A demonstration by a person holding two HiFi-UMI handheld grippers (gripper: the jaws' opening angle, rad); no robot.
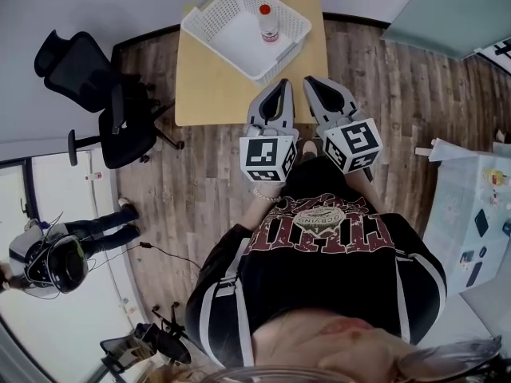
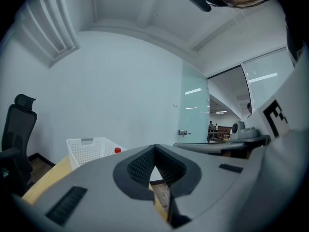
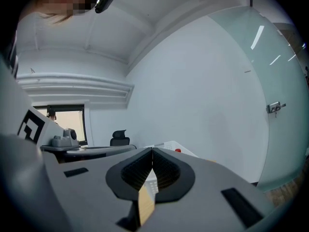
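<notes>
A white plastic basket (image 1: 231,10) stands on a small wooden table (image 1: 207,94), and a clear bottle with a red cap (image 1: 268,22) stands upright inside it. My left gripper (image 1: 281,82) and right gripper (image 1: 307,80) hover side by side above the table's near edge, short of the basket. Both are shut with their tips touching and nothing between them. In the left gripper view the shut left gripper (image 2: 154,146) points past the basket (image 2: 91,149) and the red cap (image 2: 117,150). In the right gripper view the right gripper (image 3: 152,150) points toward the red cap (image 3: 178,151).
A black office chair (image 1: 96,94) stands left of the table on the wooden floor. Another person (image 1: 48,254) stands at the far left near a tripod (image 1: 152,341). A light table with small items (image 1: 471,214) is at the right. A glass door (image 2: 194,110) lies beyond the table.
</notes>
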